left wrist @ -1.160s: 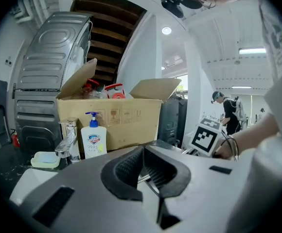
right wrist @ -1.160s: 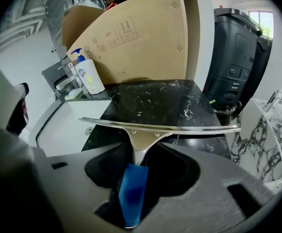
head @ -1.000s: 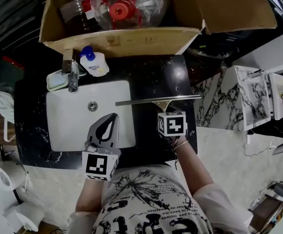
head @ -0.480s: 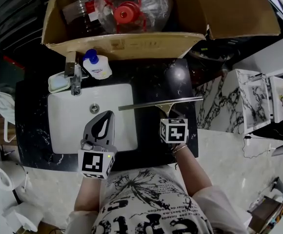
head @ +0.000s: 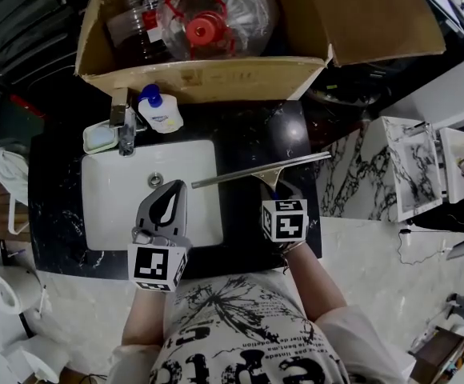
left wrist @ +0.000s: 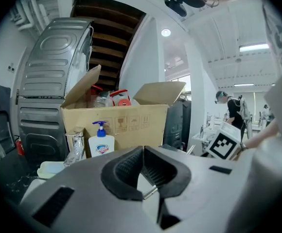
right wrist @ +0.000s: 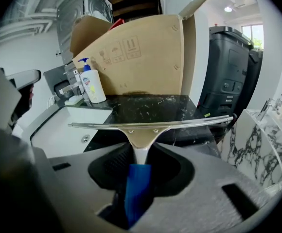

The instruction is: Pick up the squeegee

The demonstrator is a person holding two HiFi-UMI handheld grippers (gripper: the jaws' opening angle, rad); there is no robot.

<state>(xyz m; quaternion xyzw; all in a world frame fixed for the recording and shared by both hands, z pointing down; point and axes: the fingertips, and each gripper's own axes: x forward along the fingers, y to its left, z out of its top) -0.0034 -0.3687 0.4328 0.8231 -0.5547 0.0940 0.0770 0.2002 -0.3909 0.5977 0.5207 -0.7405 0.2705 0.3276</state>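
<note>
The right tongs are closing around the squeegee — its blue handle is sitting between the pads, which appear to be pressing on its sides. The metal blade is stretching from nine to three o'clock just beyond the tips, over the black marble surface beside the white sink. The squeegee is probably light and stiff, its smooth metal neck likely slippery, so the handle is offering the surest hold. The right hand is angling the tongs steeply down at five o'clock. The left tongs — pressed together, empty — are hovering roughly level over the sink at seven o'clock.
</note>
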